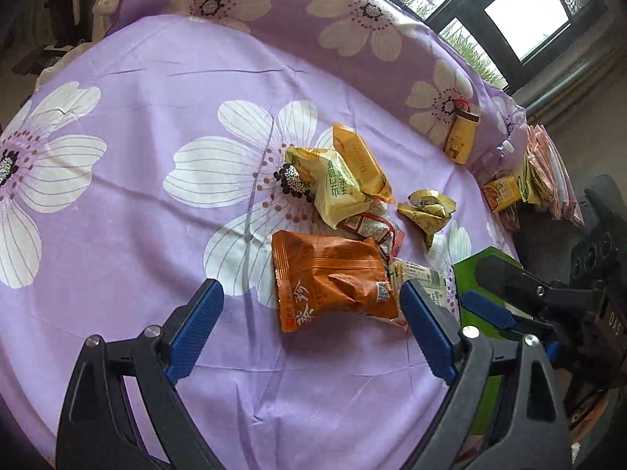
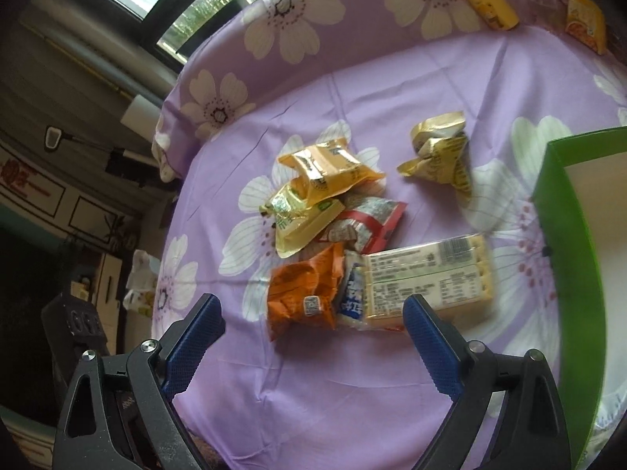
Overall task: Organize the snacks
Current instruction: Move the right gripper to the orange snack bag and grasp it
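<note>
Where windows (image 1: 525,19) glow, floral cloth (image 1: 137,196).

Soft daylight is coming in through the dark-framed window (image 1: 521,19), whose panes are blowing out to white in the upper right of the left wrist frame. The purple floral cloth (image 1: 156,117) is lying evenly lit, with shadows staying faint. Fisheye distortion is bowing every edge and darkening the corners. In the right wrist frame the crumpled gold foil wrapper (image 2: 439,149) is smearing with motion blur.
</note>
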### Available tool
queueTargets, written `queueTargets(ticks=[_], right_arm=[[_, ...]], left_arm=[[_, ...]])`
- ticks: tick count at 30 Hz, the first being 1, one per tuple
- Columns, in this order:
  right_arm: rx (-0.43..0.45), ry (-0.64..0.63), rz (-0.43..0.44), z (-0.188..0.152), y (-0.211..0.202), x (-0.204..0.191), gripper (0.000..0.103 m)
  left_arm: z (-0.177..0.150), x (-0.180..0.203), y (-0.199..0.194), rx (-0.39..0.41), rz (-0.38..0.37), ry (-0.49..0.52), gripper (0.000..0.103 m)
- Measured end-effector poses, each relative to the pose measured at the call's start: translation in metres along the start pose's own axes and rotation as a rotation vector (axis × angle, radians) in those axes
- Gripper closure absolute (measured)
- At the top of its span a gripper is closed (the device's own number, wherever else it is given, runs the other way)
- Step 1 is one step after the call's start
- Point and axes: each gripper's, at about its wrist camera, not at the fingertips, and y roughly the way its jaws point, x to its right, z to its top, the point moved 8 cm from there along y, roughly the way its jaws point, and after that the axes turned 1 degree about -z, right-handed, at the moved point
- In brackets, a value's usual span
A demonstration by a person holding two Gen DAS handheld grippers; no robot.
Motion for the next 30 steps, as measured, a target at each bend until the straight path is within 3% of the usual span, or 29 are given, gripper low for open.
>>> queueTargets(ticks=[8,16,25,30], right_arm=[[-0.085,-0.012,0.016,0.001,0.035,-0.015,0.030],[-0.133,0.008,-0.060,-0.002,0.060,-0.014,0.030],[-0.171,-0.024,-0.091,-0.003,0.080,-0.015,0.033],[-0.193,-0.053,-0.094,-0.007,0.088,-0.012,0.046]], left_arm=[[-0.004,0.003,0.028,-0.066,-0.053,0.024,0.013],[-0.010,-0.006,0.047,-0.135,-0.081,0.008,0.016],[-0.009,-0.009,0.047,-0.115,-0.100,0.011,0.017],[-0.012,0.001,0.052,-0.118,-0.078,0.050,0.035]])
